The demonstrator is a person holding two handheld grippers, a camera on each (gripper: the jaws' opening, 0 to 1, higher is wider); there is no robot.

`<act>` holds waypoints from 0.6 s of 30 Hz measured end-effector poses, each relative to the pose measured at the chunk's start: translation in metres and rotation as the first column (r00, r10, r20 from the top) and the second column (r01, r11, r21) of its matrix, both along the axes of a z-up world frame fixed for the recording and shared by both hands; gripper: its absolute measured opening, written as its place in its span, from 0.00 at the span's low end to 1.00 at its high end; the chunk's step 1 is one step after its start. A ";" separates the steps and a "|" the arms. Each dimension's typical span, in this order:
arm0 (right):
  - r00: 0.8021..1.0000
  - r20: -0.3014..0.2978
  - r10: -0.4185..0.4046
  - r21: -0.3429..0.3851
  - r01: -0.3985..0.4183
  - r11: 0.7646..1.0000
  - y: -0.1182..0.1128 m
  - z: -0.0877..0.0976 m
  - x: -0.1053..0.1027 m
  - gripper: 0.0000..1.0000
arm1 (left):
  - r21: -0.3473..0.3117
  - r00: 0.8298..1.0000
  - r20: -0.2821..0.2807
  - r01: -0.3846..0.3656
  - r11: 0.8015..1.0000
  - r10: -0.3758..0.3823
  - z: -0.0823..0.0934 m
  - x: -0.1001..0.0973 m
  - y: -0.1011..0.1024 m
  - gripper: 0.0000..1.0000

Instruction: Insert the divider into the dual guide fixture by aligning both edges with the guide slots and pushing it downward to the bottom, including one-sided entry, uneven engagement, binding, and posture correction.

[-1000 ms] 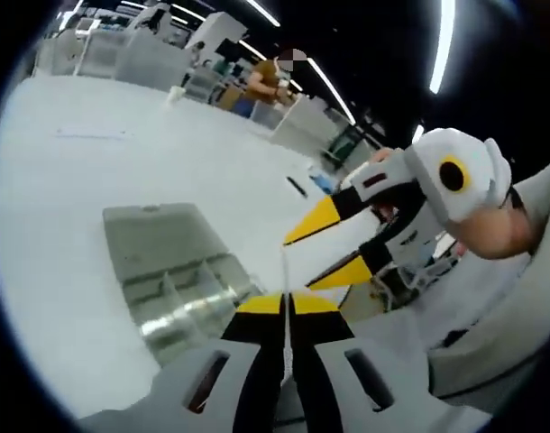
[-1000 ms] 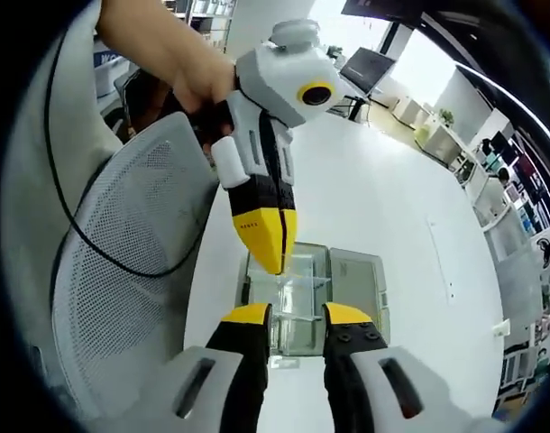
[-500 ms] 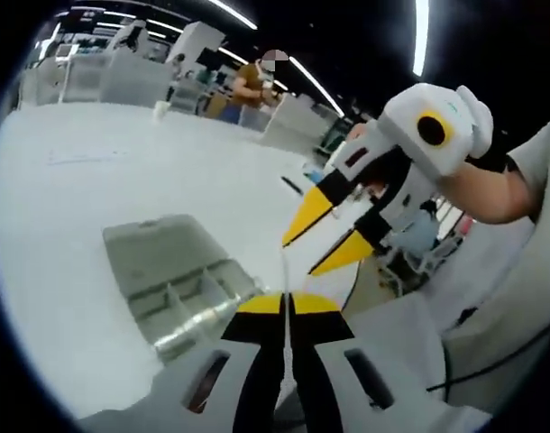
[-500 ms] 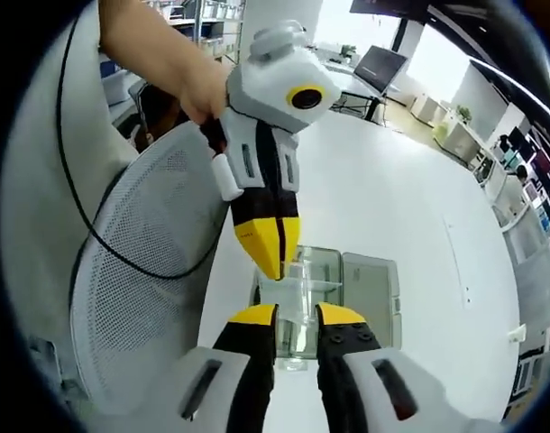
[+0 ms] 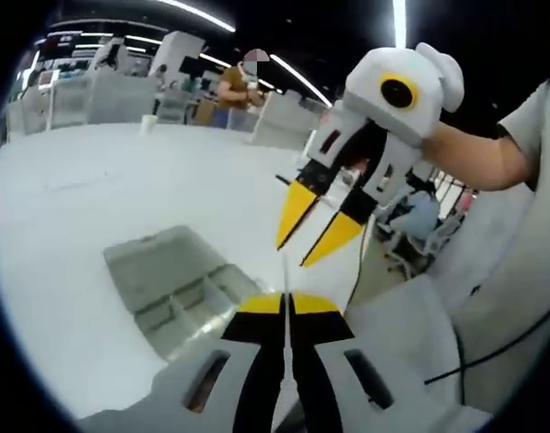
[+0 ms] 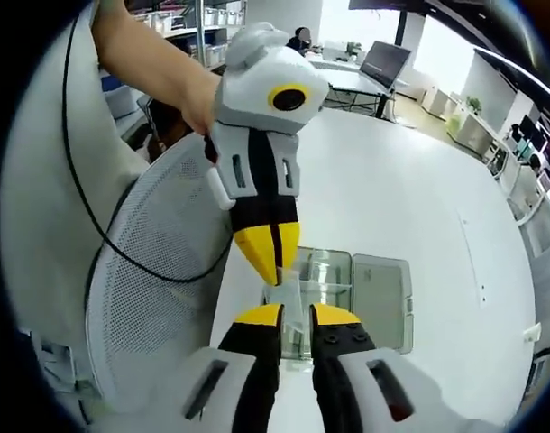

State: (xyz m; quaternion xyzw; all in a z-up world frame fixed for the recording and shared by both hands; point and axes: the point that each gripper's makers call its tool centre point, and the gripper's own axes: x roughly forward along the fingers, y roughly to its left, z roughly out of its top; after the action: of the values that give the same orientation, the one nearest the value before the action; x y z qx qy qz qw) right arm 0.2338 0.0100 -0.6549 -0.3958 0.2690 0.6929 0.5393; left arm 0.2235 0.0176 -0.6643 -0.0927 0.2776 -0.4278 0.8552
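Left tongs (image 5: 287, 303) pinched on thin divider (image 5: 283, 271); right tongs (image 6: 295, 315) ajar, seemingly empty, above clear fixture (image 6: 365, 298).

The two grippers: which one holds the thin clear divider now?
The left gripper, jaws closed on the divider. The right gripper hovers nearby with jaws parted, holding nothing.

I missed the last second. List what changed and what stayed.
The right claw narrowed its jaws around the thin clear plastic divider, nearly closed in the right gripper view. The left claw stayed shut on the divider. The clear compartment box stayed on the white table.
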 end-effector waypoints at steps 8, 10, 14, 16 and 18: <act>0.999 -0.041 0.020 -0.022 -0.021 1.000 -0.001 -0.002 -0.001 0.05 | 0.016 0.999 0.035 0.014 1.000 -0.015 0.003 0.000 0.000 0.00; 0.999 -0.049 0.021 -0.025 -0.022 0.999 -0.001 -0.002 -0.001 0.04 | 0.022 0.999 0.040 0.021 1.000 -0.022 0.002 0.000 0.000 0.00; 0.998 -0.056 0.023 -0.039 -0.025 0.999 -0.001 -0.004 0.001 0.05 | 0.028 0.998 0.057 0.031 0.999 -0.032 0.003 -0.001 -0.002 0.00; 0.997 -0.070 0.027 -0.042 -0.030 0.999 -0.002 -0.005 -0.001 0.05 | 0.031 0.998 0.061 0.033 0.999 -0.035 0.003 -0.002 -0.002 0.00; 0.997 -0.078 0.030 -0.046 -0.034 0.998 -0.002 -0.006 -0.002 0.05 | 0.035 0.997 0.065 0.035 0.999 -0.038 0.003 -0.002 -0.002 0.00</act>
State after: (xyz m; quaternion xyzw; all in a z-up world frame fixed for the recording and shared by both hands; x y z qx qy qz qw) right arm 0.2319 0.0083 -0.6604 -0.3857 0.2996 0.7096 0.5078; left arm 0.2217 0.0155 -0.6614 -0.0589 0.2583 -0.4414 0.8573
